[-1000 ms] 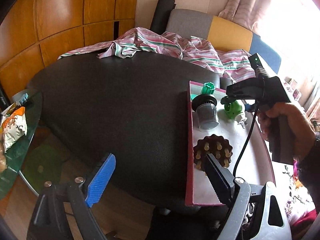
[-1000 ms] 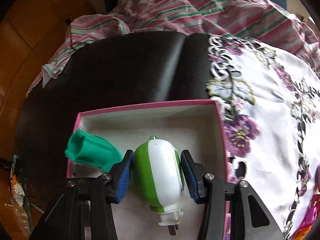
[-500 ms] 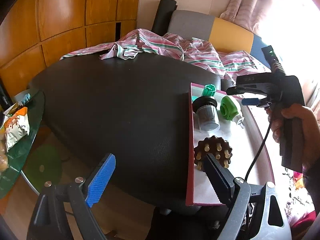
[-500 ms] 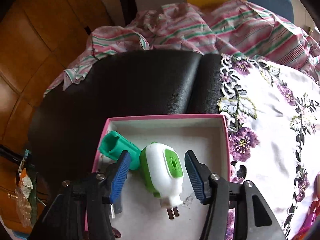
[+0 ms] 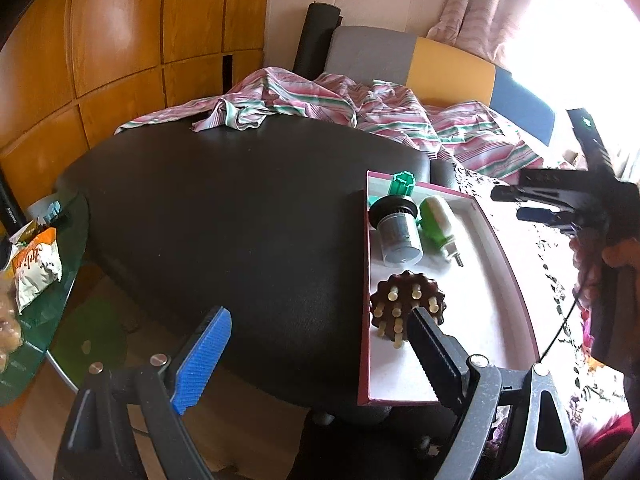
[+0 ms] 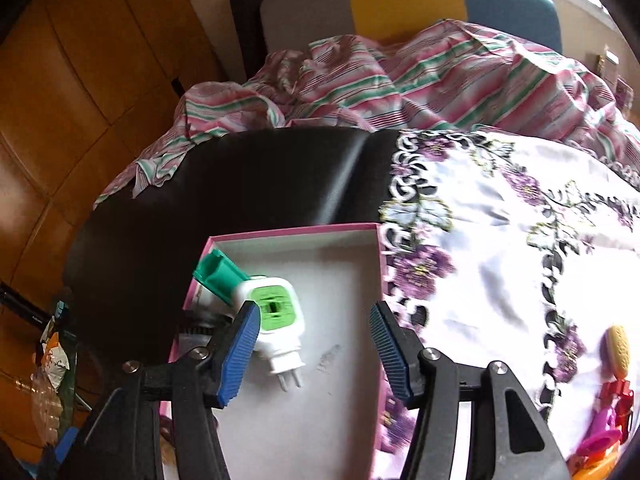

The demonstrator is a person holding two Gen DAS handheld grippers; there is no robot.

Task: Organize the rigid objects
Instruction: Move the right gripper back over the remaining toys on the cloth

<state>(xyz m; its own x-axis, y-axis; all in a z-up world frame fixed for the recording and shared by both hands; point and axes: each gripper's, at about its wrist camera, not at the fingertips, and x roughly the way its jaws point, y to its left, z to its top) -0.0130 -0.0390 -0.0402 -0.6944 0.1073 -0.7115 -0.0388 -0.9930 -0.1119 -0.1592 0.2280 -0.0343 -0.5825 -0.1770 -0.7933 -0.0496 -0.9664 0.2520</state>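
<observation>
A pink-edged white box (image 6: 372,248) (image 5: 484,220) lies on the black table. In it lie a green and white plug-in device (image 6: 276,316) (image 5: 438,222), a teal plastic piece (image 6: 218,274) (image 5: 402,184), a dark-lidded jar (image 5: 398,228) and a brown wooden disc with pegs (image 5: 406,304). My right gripper (image 6: 314,344) is open and empty, raised above the box with the plug-in device lying loose by its left finger. It also shows in the left wrist view (image 5: 532,206). My left gripper (image 5: 316,352) is open and empty at the table's near edge, beside the box.
A striped cloth (image 5: 320,100) lies at the table's far side. A floral cloth (image 6: 500,240) covers the surface right of the box, with pink and orange toys (image 6: 604,408) on it. A glass side table with snack bags (image 5: 34,264) stands at the left.
My right gripper opened, let the green and white plug-in device drop into the box, and rose up and back. My left gripper stayed put.
</observation>
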